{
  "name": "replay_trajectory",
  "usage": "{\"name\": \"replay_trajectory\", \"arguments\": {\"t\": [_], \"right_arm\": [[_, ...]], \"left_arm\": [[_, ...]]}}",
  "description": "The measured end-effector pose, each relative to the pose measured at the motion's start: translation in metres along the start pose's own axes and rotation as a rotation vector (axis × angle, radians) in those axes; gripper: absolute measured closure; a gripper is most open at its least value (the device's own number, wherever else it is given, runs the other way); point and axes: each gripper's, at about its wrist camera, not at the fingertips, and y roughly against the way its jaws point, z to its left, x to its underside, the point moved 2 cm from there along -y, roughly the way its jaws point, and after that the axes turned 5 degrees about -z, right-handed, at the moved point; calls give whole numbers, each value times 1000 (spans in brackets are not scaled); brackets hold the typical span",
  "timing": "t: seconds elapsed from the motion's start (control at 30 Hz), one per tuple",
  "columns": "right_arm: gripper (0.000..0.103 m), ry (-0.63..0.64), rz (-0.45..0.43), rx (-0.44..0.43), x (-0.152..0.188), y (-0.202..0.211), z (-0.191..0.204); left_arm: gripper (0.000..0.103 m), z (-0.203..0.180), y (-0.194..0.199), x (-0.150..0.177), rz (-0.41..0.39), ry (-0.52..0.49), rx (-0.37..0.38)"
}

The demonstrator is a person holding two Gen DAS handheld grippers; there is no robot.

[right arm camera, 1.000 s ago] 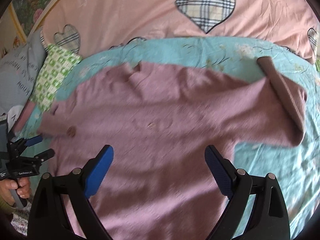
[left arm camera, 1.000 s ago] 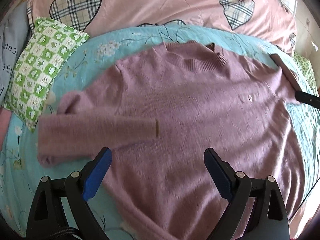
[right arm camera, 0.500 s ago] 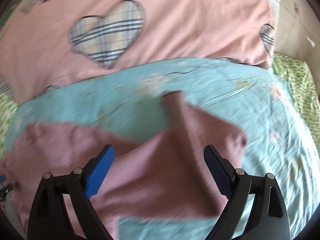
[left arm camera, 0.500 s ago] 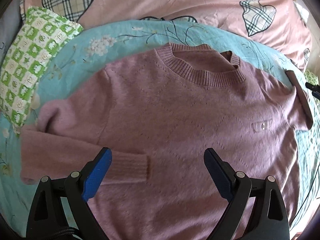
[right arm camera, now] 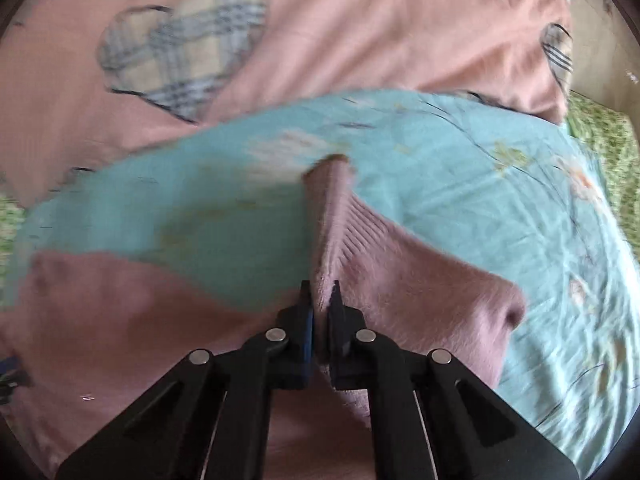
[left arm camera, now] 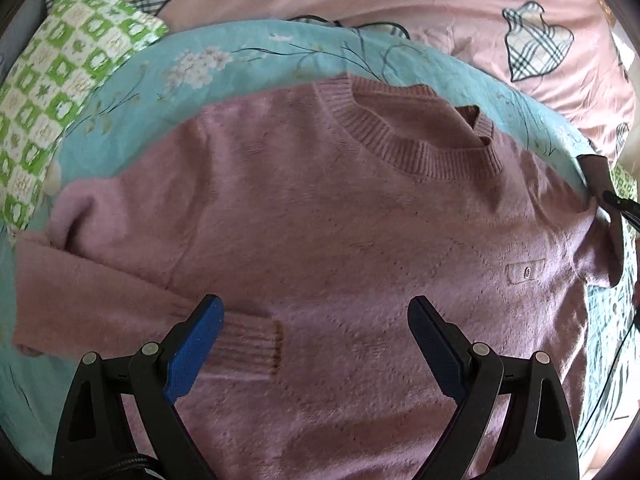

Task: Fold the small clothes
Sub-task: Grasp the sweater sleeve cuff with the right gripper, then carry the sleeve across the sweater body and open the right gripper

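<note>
A pink knit sweater (left arm camera: 340,232) lies face up on a teal floral sheet (left arm camera: 240,60), collar away from me. Its left sleeve is folded across the body, with the ribbed cuff (left arm camera: 256,344) just inside my left gripper's left finger. My left gripper (left arm camera: 316,344) is open and empty, low over the sweater's chest. My right gripper (right arm camera: 320,304) is shut on the right sleeve (right arm camera: 344,232) near its ribbed cuff, and the cuff stands up from the sheet (right arm camera: 480,184). The right gripper's tip also shows in the left wrist view (left arm camera: 620,204) at the far right.
A pink duvet with plaid hearts (left arm camera: 480,12) lies beyond the sheet; it also shows in the right wrist view (right arm camera: 360,32). A green and white checked pillow (left arm camera: 68,92) sits at the left. Green patterned fabric (right arm camera: 600,136) lies at the far right.
My right gripper swung right to the right sleeve and closed on it near the cuff. My left gripper moved forward and lower over the sweater, staying open.
</note>
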Motion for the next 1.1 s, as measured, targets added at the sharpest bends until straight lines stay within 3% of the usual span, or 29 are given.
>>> {"name": "replay_trajectory", "arguments": {"t": [0.17,0.3,0.43,0.57,0.83,0.97,1.03,1.1], "right_arm": [[97,9,-31,-225,15,34,72],[97,38,7,-401,41,50,151],[97,102,56,-521,73,57,222],[97,172,112,-621,107,57,288],[97,273,236,-712,164,43,347],[86,262,321,-685,178,34,343],[70,226,322,-680,177,36,332],[46,179,299,-682,172,44,312]], "left_arm": [[9,26,21,11,-14,64,24],[9,49,42,27,-26,107,32],[9,72,62,44,-34,139,43],[9,88,75,60,-33,171,65],[9,94,80,82,-9,200,122],[9,81,71,78,40,196,183],[9,71,64,75,60,186,216],[9,54,54,72,87,175,254]]}}
